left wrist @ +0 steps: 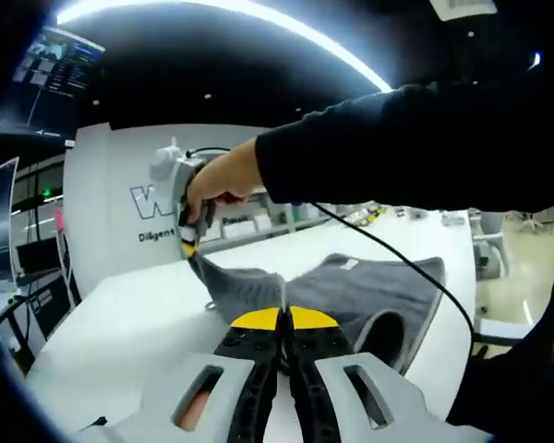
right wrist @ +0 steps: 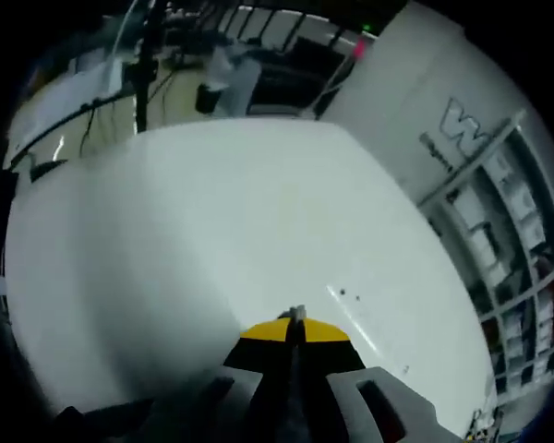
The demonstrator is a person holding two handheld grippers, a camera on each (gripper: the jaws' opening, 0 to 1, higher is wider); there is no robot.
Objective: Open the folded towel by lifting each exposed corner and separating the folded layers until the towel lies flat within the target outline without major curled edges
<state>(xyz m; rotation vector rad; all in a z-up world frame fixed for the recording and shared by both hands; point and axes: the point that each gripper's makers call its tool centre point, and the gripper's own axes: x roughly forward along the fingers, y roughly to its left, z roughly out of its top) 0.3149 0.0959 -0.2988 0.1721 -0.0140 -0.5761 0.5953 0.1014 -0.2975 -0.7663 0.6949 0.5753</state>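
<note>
A grey towel lies partly folded and rumpled on the white table. A hand holds my right gripper at the towel's far left corner, shut on that corner and lifting it off the table. My left gripper is at the near edge with its yellow-tipped jaws together, and a thin sliver of towel edge stands up between them. In the right gripper view, my right gripper is shut with a small bit of cloth at its tips, over bare white table.
A black cable runs from the right gripper across the towel. A dark sleeve spans the upper right. Monitors hang at left. Shelves line the white lettered wall. A chair stands past the table's right end.
</note>
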